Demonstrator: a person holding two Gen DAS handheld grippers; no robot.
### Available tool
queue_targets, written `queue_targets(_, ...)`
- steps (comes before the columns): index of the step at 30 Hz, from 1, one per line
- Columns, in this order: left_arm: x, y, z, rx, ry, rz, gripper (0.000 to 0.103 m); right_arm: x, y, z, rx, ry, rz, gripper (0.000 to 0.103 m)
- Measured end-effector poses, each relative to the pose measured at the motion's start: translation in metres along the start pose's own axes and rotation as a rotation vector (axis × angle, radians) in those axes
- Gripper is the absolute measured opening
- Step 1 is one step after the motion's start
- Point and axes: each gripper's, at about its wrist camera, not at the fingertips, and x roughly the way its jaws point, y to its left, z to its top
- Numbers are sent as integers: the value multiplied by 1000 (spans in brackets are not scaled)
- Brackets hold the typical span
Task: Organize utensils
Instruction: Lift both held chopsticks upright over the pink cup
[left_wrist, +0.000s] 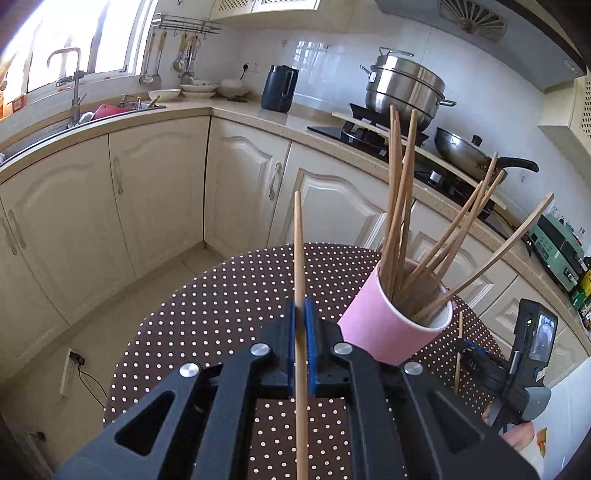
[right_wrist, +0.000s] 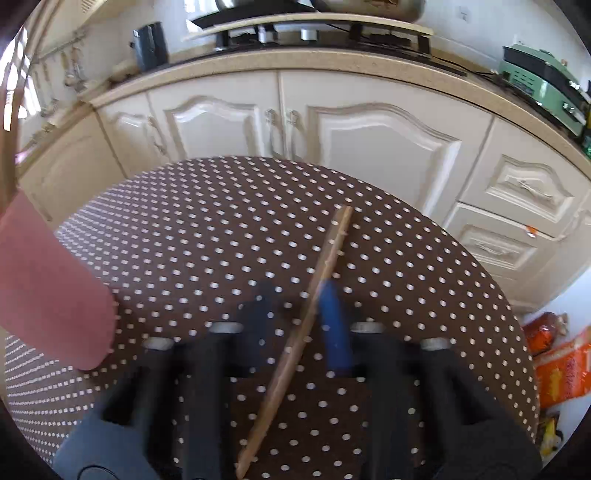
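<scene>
- No readable writing shows on any item.
- One chopstick (left_wrist: 300, 280) stands nearly upright, clamped between the blue pads of the left gripper (left_wrist: 304, 317), whose jaws are closed tight on it.
- A second chopstick (right_wrist: 314, 295) runs slantwise between the jaws of the right gripper (right_wrist: 301, 314); the view is blurred, and whether those jaws pinch it cannot be told.
- The pink cup (left_wrist: 391, 317) stands on the table (left_wrist: 221, 295), just right of the left gripper, holding a fan of roughly ten chopsticks; the exact count is unclear.
- Two pots sit on the far stove (left_wrist: 369, 133).
</scene>
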Motion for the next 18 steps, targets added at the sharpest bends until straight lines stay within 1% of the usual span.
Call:
queue_targets(2, 3, 0, -2, -6, 14, -8, 6, 1, -1, -1, -10, 1, -7, 7)
queue_targets(5, 2, -2, -4, 2, 12, -8, 6, -1, -9, -6, 21, -1, 36, 6)
queue_targets(6, 0, -3, -4, 8, 7, -5, 6, 2, -14, -4, 37, 2, 79, 6)
queue_targets(7, -1, -4, -4, 10, 1, -2, 6, 1, -18, -6, 60, 12, 140, 6)
queue_targets(9, -6, -6, -5, 16, -21, 12, 6, -5, -22, -11, 92, 18, 215, 6)
queue_targets(11, -10, -11, -4, 23, -40, 18, 6, -23, -23, -18, 104, -43, 258, 6)
queue_targets(12, -12, -12, -4, 25, -48, 19, 6, -33, -25, -20, 110, -70, 296, 6)
queue_targets(14, -14, -15, -2, 24, -58, 23, 6, -48, -26, -21, 125, -101, 349, 6)
queue_targets(15, -16, -17, -1, 23, -63, 24, 6, -60, -26, -22, 127, -131, 378, 6)
queue_targets(18, -23, -25, 3, 29, -94, 13, 6, -94, -30, -21, 135, -213, 437, 6)
